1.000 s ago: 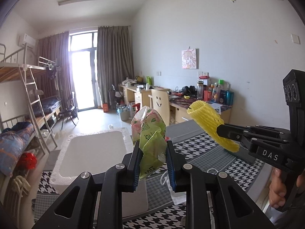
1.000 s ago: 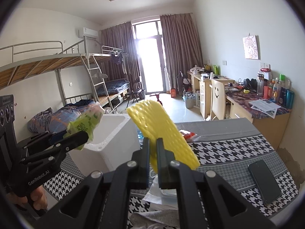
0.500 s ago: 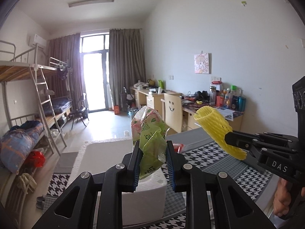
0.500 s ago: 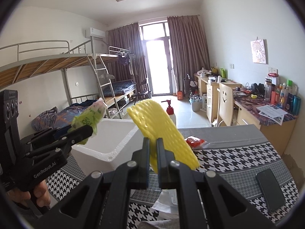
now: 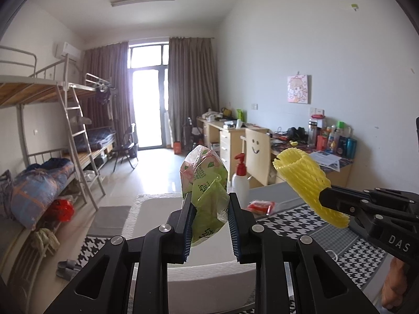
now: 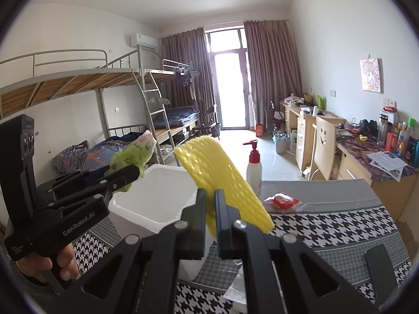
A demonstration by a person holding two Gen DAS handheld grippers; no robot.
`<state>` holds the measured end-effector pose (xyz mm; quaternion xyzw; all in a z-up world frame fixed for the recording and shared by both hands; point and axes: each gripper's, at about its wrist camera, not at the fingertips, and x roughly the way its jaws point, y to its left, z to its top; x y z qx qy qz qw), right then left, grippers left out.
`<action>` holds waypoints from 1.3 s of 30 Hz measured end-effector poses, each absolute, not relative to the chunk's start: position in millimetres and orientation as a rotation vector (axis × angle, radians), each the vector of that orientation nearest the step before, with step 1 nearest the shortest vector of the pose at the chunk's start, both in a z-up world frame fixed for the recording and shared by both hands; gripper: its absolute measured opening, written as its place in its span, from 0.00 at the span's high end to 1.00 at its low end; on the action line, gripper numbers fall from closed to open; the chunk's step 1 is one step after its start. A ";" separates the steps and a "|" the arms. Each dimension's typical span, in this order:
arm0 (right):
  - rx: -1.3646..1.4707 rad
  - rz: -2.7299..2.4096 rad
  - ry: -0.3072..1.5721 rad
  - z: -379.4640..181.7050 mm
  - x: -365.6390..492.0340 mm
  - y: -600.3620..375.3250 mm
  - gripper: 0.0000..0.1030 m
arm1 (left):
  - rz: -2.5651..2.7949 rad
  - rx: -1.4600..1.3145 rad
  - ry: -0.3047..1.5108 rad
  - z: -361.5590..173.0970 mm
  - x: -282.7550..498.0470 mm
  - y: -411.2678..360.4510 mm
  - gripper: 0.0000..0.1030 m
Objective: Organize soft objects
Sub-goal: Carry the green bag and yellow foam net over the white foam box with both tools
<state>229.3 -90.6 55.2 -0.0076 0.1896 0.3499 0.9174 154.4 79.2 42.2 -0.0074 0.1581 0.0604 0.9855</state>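
A table covered in a black-and-white houndstooth cloth (image 6: pixel 327 225) is recorded across the lower half of both views. A white foam box (image 6: pixel 157 196), open at the top, is seen standing on it, lower centre in the right wrist view and behind the fingers in the left wrist view (image 5: pixel 157 209). The left gripper (image 5: pixel 209 222) is noted in the lower centre of its own view, its jaws clamped on a crumpled green and pink plastic wrapper (image 5: pixel 207 188); the wrapper's long axis is held near upright, the free end pointing to the top of the frame. Green printed characters are seen on it but cannot be read. In the right wrist view the same gripper (image 6: pixel 125 175) is found at centre left, marked "GenRoboLAI", with a hand (image 6: pixel 47 264) on its grip. The right gripper (image 6: pixel 209 217) is noted with jaws pressed nearly together on a yellow foam net sleeve (image 6: pixel 222 178), which is flattened there. The sleeve's long axis is tilted, its free end pointing to the upper left. In the left wrist view (image 5: pixel 306 180) its open mouth is shown at centre right, and the letters "DAS" are read on the right gripper body (image 5: pixel 327 198). A white pump bottle with a red top (image 6: pixel 254 167), a small red packet (image 6: pixel 284 201) and a dark phone (image 6: pixel 381 274) are noted on the table.
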 end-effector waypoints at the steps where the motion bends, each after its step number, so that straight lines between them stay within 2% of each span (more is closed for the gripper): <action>1: -0.017 0.723 0.393 55.2 230.6 -88.6 0.91 | 0.130 -0.015 0.319 41.6 155.7 80.5 0.75; 18: -0.035 0.773 0.425 54.3 236.5 -66.7 0.91 | 0.171 -0.049 0.377 30.3 175.4 100.7 0.73; 19: -0.036 0.772 0.426 54.4 236.3 -65.6 0.91 | 0.171 -0.048 0.383 29.0 176.7 101.7 0.69; 21: -0.039 0.772 0.431 53.9 237.9 -63.1 0.91 | 0.173 -0.045 0.397 26.0 179.0 103.7 0.56; 23: -0.041 0.772 0.436 53.8 238.9 -60.3 0.91 | 0.174 -0.060 0.404 23.8 179.5 107.0 0.32; 28: -0.043 0.763 0.448 52.1 243.4 -57.6 0.91 | 0.233 -0.061 0.349 28.5 169.3 113.8 0.05; 31: -0.044 0.760 0.449 53.5 245.2 -56.6 0.91 | 0.257 -0.056 0.319 33.2 162.2 115.2 0.01; 39: -0.059 0.771 0.435 57.1 243.0 -48.6 0.91 | 0.287 -0.053 0.298 36.0 156.1 119.3 0.01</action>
